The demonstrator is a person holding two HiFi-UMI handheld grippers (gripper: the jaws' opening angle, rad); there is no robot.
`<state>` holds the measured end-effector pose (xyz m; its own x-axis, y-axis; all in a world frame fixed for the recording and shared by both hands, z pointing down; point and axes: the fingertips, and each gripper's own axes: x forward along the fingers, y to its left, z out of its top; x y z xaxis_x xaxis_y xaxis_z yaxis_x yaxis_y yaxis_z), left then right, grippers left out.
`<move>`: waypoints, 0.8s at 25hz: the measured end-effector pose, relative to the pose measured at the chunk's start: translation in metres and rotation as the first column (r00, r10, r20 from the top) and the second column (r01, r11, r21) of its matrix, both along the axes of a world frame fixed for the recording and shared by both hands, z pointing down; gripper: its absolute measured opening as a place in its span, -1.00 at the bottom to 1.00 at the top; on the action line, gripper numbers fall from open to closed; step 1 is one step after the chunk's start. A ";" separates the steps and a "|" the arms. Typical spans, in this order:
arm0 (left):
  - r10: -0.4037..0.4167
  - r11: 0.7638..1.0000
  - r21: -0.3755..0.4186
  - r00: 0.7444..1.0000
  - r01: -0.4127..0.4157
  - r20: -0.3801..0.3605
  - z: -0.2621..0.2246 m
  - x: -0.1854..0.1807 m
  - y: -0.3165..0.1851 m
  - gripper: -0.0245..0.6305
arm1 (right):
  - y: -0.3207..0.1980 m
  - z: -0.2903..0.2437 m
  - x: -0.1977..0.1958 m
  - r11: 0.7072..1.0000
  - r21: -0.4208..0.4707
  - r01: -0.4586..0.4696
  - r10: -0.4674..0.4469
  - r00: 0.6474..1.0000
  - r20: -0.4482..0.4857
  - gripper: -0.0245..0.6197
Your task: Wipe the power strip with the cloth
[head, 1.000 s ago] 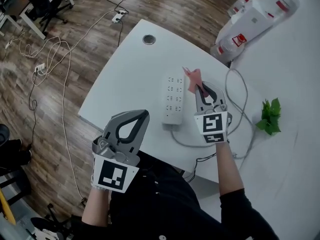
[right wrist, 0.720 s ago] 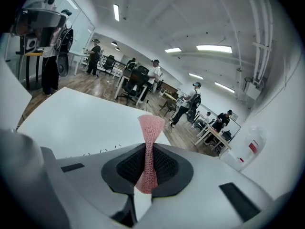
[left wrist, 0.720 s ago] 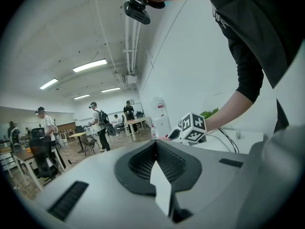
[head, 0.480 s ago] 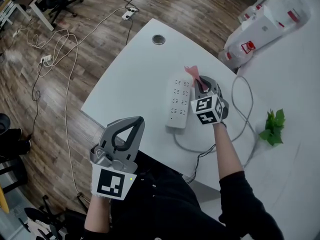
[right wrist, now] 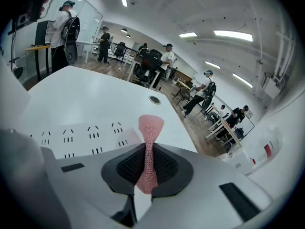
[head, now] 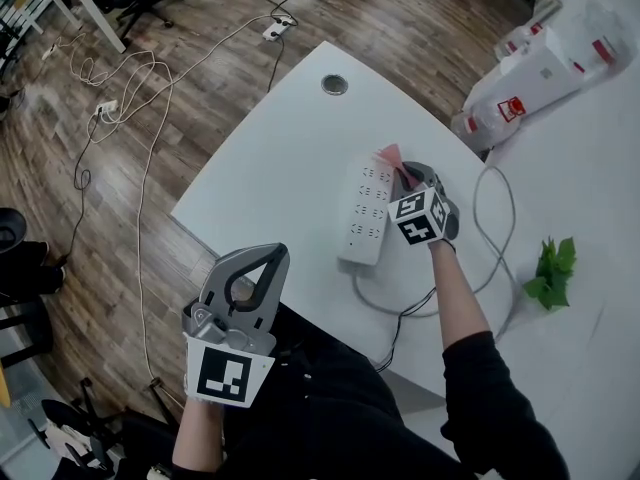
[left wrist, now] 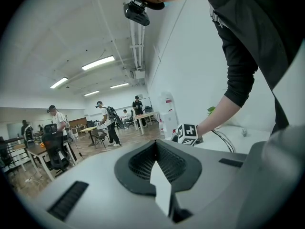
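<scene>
Beside the white power strip (head: pixel 365 213), right gripper (head: pixel 408 174) clamped on pink cloth (head: pixel 389 154), left gripper (head: pixel 270 256) closed, empty

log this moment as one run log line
left gripper: shut, empty, away from power strip | right gripper: shut on pink cloth | cloth: by strip's far right end

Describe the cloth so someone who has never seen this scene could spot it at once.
Find the white table; a white power strip lies on it. By the power strip's far end, the right gripper pinches the cloth, a narrow pink knitted band poking out past its jaws. It is the only pink thing among white and grey neighbours.
</scene>
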<state>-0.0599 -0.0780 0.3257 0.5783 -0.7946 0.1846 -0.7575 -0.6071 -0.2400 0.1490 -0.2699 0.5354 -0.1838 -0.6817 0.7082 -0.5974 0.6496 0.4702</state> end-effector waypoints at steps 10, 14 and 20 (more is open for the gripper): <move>0.015 1.000 -0.002 1.000 -0.015 0.005 0.002 0.008 -0.001 -0.88 | 0.011 0.007 -0.009 0.998 -0.026 0.049 -0.049 0.999 0.012 -0.76; 0.030 1.000 0.000 1.000 -0.030 0.003 0.001 0.011 0.000 -0.88 | 0.019 0.007 -0.012 0.998 -0.033 0.058 -0.057 0.998 0.016 -0.76; 0.053 0.999 0.011 0.999 -0.053 -0.005 -0.001 0.020 0.002 -0.88 | 0.033 0.008 -0.013 0.997 -0.041 0.072 -0.072 0.997 0.021 -0.76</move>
<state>-0.0402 -0.0765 0.3243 0.6205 -0.7649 0.1731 -0.7257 -0.6437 -0.2429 0.1358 -0.2371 0.5437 -0.2453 -0.6364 0.7313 -0.5571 0.7099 0.4309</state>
